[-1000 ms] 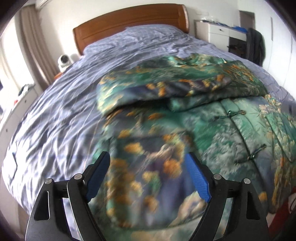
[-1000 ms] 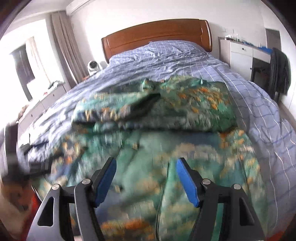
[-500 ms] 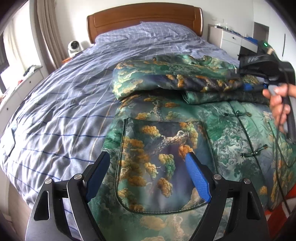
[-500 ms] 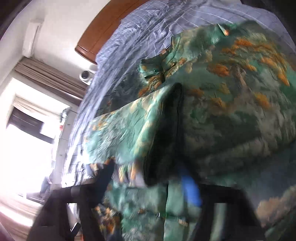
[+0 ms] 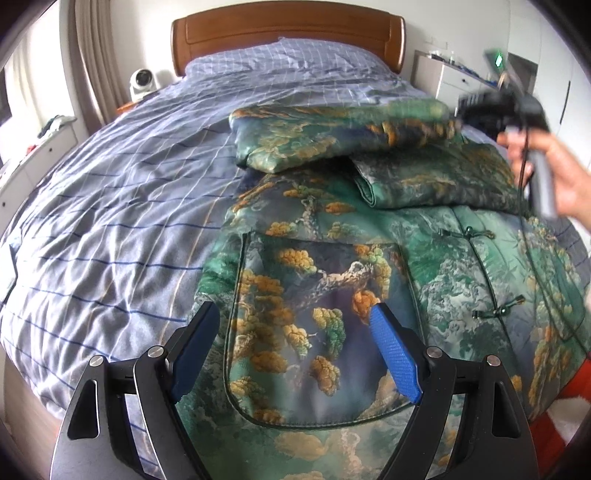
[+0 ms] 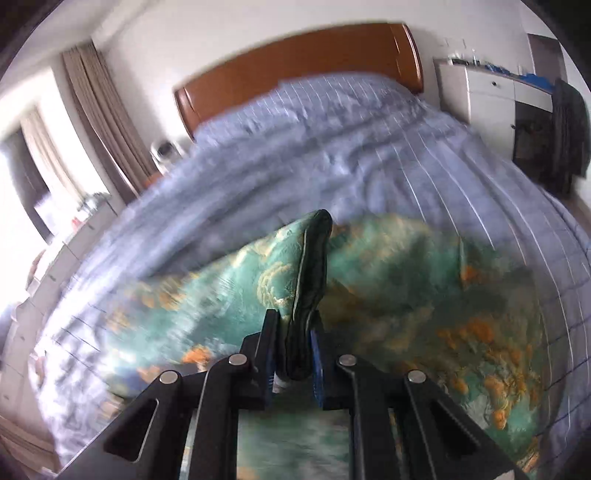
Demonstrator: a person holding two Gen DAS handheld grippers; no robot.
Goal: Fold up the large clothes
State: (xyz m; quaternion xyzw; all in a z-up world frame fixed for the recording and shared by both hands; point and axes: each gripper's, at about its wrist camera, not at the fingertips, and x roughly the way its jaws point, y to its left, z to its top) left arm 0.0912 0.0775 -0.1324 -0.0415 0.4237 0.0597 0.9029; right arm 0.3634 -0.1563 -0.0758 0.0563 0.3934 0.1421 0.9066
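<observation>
A large green jacket [image 5: 369, 266] with gold and orange tree print lies on the blue checked bed [image 5: 110, 206], its sleeves folded across the upper part. My left gripper [image 5: 295, 347] is open and empty, hovering above the jacket's big front pocket [image 5: 317, 325]. My right gripper [image 6: 293, 350] is shut on a dark-edged sleeve cuff [image 6: 310, 273] of the jacket and holds it raised. In the left wrist view the right gripper [image 5: 461, 114] shows at the right, held by a hand, with the sleeve [image 5: 332, 136] stretched leftward from it.
A wooden headboard [image 5: 288, 33] stands at the far end. A white camera [image 5: 142, 81] sits at the left of the bed, beside curtains. White drawers [image 6: 487, 92] and a dark hanging garment [image 6: 569, 129] stand at the right. A red patch [image 5: 569, 398] shows at the bed's near right corner.
My right gripper has closed on the sleeve cuff and lifted it, swinging toward the headboard. My left gripper has stayed open over the pocket, with the view shifting slightly.
</observation>
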